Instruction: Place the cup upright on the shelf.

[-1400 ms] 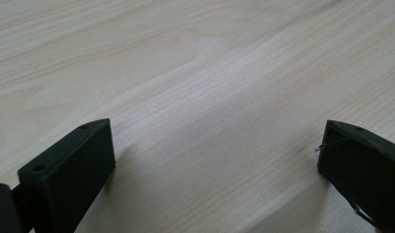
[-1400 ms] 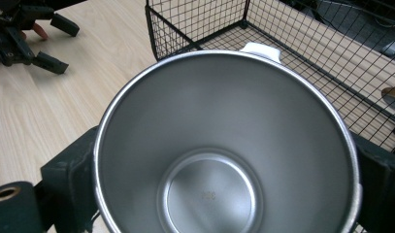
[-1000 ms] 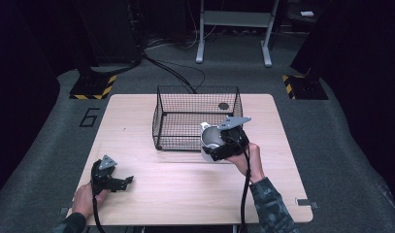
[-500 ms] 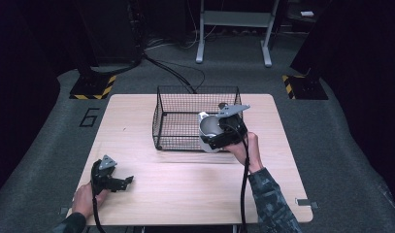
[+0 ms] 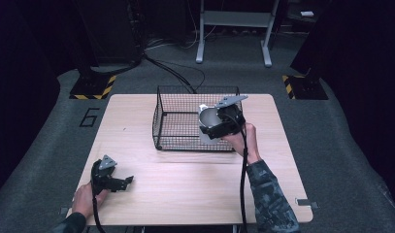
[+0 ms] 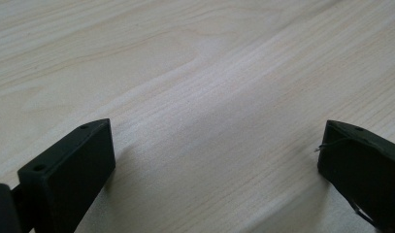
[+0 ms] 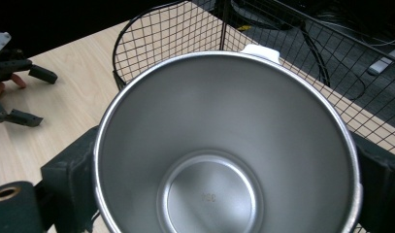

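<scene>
— What is the right gripper [image 5: 215, 127] doing?

— Its fingers are clamping a steel cup [image 5: 208, 120], one finger on each side of the cup's wall. In the right gripper view the cup [image 7: 224, 145] is opening straight toward the camera, and its shiny inside is showing down to the round bottom.

— And where is the cup sitting?

— It is not sitting at all. In the high view the hand is holding it up over the right front part of the wire basket [image 5: 175, 116], tilted, with its mouth facing the person. A small white tab [image 7: 260, 51] is sticking out at the far rim.

— The basket itself?

— It is standing on the far middle of the counter [image 5: 185, 179], a black mesh box open at the top.

— What about the left gripper [image 5: 118, 183]?

— It is resting low on the near left of the counter, well apart from the basket. Its fingers [image 6: 69, 170] are standing wide apart, gripping nothing, with bare wood showing between them.
</scene>
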A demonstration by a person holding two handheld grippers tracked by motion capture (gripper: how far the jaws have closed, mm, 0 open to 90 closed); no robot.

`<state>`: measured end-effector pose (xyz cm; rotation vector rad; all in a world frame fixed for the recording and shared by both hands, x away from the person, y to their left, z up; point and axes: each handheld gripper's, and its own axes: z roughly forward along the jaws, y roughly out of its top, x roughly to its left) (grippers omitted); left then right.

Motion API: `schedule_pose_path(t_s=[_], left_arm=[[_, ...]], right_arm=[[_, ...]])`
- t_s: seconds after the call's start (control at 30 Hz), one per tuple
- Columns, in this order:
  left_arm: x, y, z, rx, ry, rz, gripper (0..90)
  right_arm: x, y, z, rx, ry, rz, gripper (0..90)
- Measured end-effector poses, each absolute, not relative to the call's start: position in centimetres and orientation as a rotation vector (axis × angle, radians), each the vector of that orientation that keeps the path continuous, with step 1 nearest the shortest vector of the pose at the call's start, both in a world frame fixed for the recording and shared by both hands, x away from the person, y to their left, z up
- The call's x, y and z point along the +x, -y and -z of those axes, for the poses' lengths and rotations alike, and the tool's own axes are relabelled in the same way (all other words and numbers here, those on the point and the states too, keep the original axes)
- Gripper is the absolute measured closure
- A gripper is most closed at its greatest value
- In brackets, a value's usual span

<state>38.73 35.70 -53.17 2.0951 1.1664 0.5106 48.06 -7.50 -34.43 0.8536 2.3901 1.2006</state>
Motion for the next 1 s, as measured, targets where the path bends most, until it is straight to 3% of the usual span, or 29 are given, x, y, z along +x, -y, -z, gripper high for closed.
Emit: schedule_pose_path(t_s=[1.0], left_arm=[[38.8, -35.7, 53.2, 2.1, -1.159, -0.509, 0.2]], right_arm=[[53.7, 6.0, 35.6, 0.907, -2.409, -1.167, 6.2]])
